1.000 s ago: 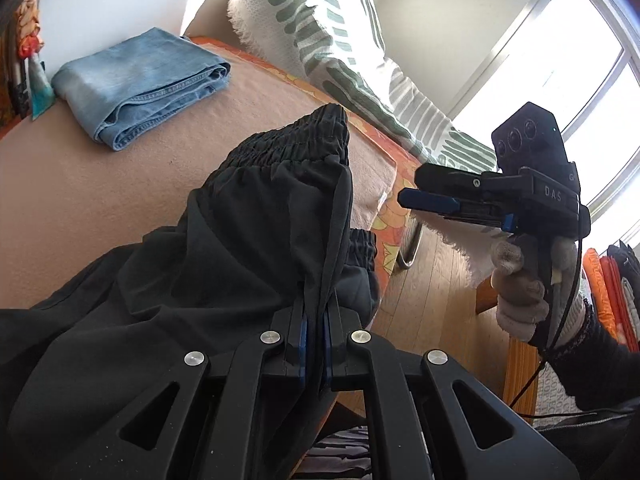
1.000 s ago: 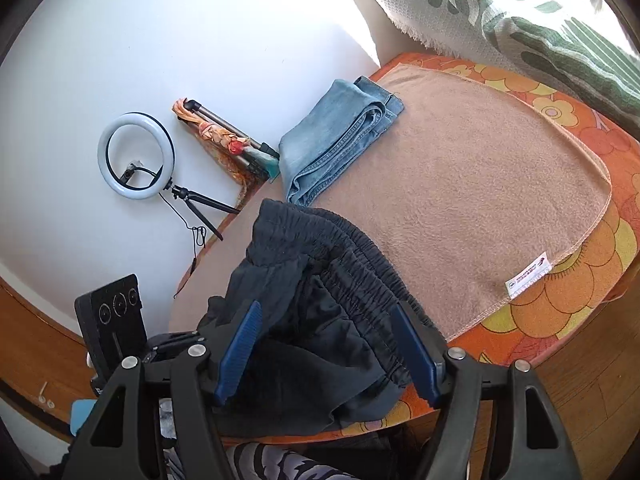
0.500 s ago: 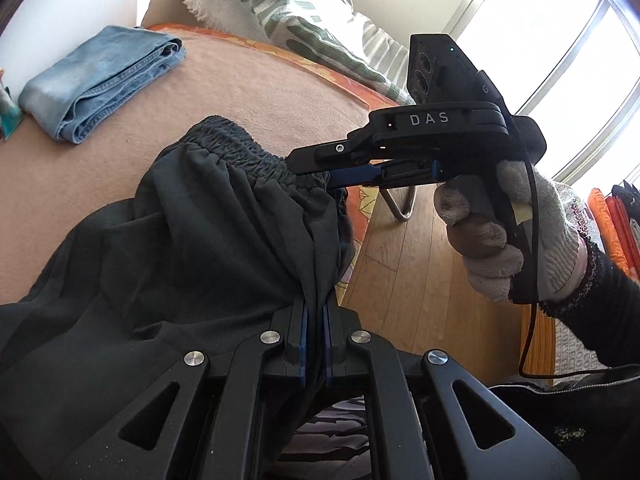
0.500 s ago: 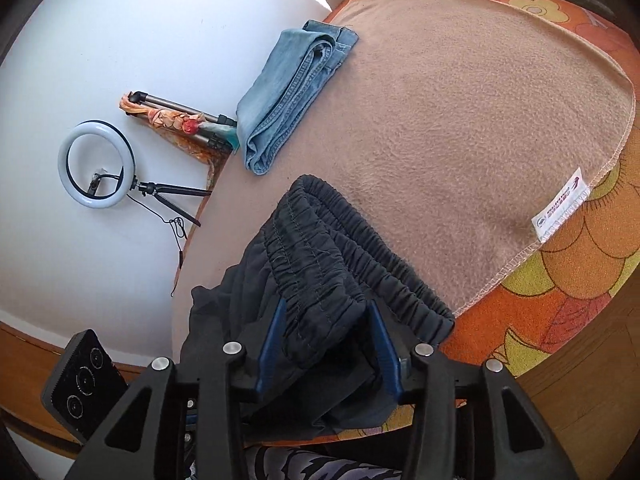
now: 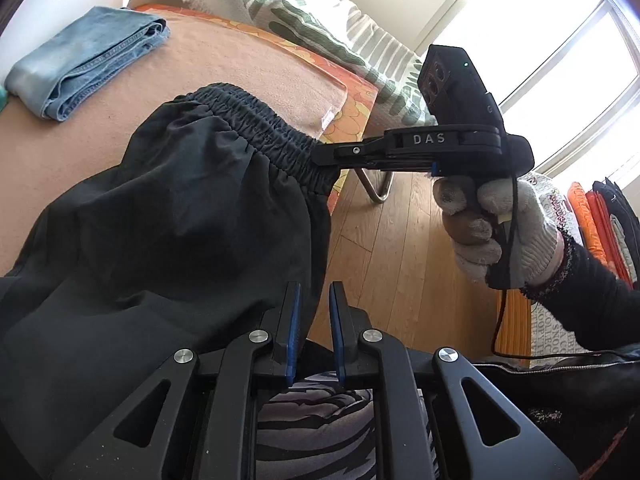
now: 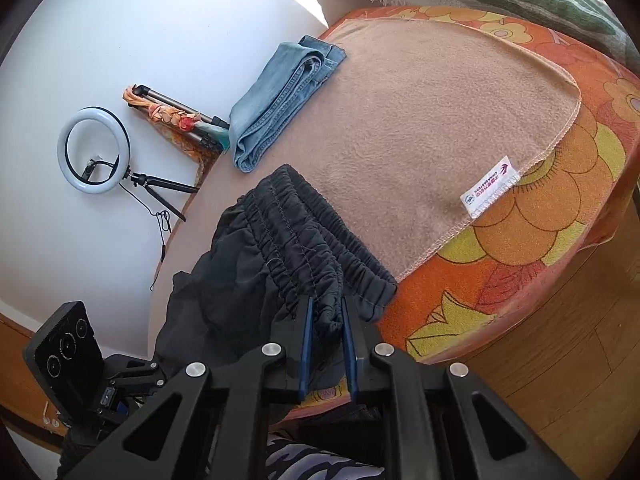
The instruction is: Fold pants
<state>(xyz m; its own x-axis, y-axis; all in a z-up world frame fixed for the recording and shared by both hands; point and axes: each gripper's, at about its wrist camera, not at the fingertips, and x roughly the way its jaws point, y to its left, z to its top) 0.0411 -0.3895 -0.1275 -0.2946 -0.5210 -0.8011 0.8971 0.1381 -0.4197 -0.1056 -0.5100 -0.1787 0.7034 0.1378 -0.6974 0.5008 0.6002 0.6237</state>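
Bunching at the near edge of a tan fleece blanket [image 6: 420, 120], the black pants [image 5: 180, 208] lie with their ruched elastic waistband [image 6: 296, 236] running straight toward the right gripper [image 6: 326, 344]. Its jaws have just been closing, and the blue pads now pinch the waistband's near end. The left gripper [image 5: 314, 332] has just been easing apart; its narrow gap sits beside the thin, matte pant fabric, and a dark fold seems to brush the left pad, though the pads do not press on it. A white knit-gloved hand [image 5: 496, 232] carries the right gripper. Stiff folded blue jeans [image 6: 280, 96] rest at the blanket's far corner, well apart.
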